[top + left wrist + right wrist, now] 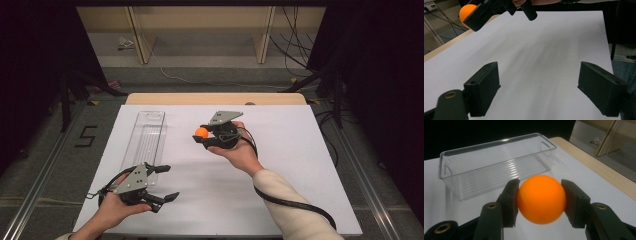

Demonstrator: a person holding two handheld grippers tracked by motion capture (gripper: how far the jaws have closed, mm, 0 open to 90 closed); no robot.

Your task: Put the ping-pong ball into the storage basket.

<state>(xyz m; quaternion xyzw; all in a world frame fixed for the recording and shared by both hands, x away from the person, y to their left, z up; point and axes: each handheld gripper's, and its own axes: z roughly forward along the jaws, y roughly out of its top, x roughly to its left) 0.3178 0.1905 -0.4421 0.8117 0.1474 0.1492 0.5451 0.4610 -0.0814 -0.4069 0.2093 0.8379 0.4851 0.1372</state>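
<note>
Clear plastic forms the long, narrow bin point(146, 137) lying lengthwise on the left half of the white sheet point(280, 200) that covers the table point(215, 98); its ribbed floor shows bare in the right gripper view point(499, 162). At the near end of the bin, toward the front left corner of the sheet, the left tool point(162, 182) is held in the person's left hand point(112, 210), its jaws spread wide with nothing between them. In the left gripper view the two black pads point(484, 87) stand far apart over bare white paper point(544, 62).

Right of the bin, near the middle of the sheet, the right tool point(202, 133) points toward it, held in the person's right hand point(240, 152), a cream sleeve point(290, 210) behind the wrist. Its jaws are closed on an orange ball point(201, 132). In the right gripper view both pads point(511, 200) press against opposite sides of the ball point(541, 198), and the bin lies just beyond it, apart from ball and tool. The ball point(466, 15) also shows at the upper left of the left gripper view, held off the paper in the far tool point(470, 15).
</note>
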